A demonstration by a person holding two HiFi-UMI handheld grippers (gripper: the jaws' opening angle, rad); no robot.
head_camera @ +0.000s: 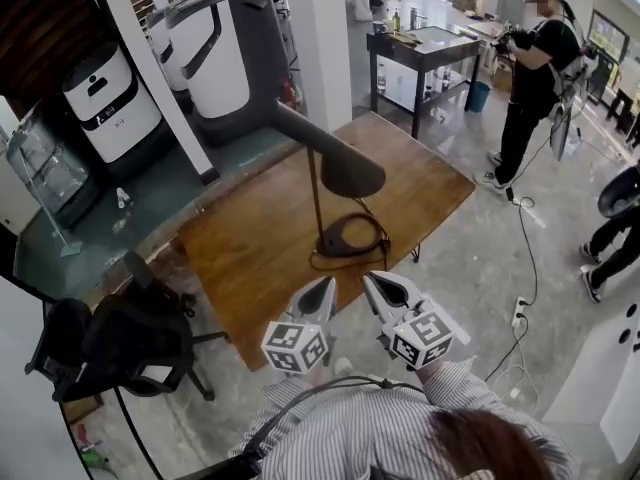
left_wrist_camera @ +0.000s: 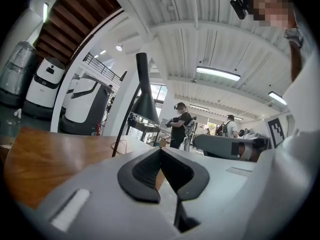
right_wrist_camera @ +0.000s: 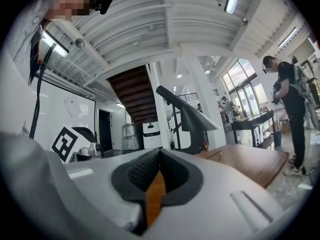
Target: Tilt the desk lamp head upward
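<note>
A dark desk lamp stands on the wooden table point(head_camera: 250, 258), with a ring base point(head_camera: 350, 236), a thin stem point(head_camera: 315, 193) and a long cone head point(head_camera: 335, 158) that slopes down to the right. Both grippers hover over the table's near edge, short of the lamp and apart from it. My left gripper point(head_camera: 328, 286) is shut with nothing in it, and my right gripper point(head_camera: 372, 280) beside it is shut and empty too. The left gripper view has the lamp head point(left_wrist_camera: 145, 101) beyond its jaws point(left_wrist_camera: 161, 151). In the right gripper view the lamp head point(right_wrist_camera: 192, 115) rises past its jaws point(right_wrist_camera: 159, 154).
A black office chair point(head_camera: 120, 343) stands left of the table. White machines point(head_camera: 105, 93) and a pillar point(head_camera: 325, 38) are behind it. A person point(head_camera: 535, 68) stands at the far right by a black table point(head_camera: 425, 53). A cable point(head_camera: 525, 258) lies on the floor.
</note>
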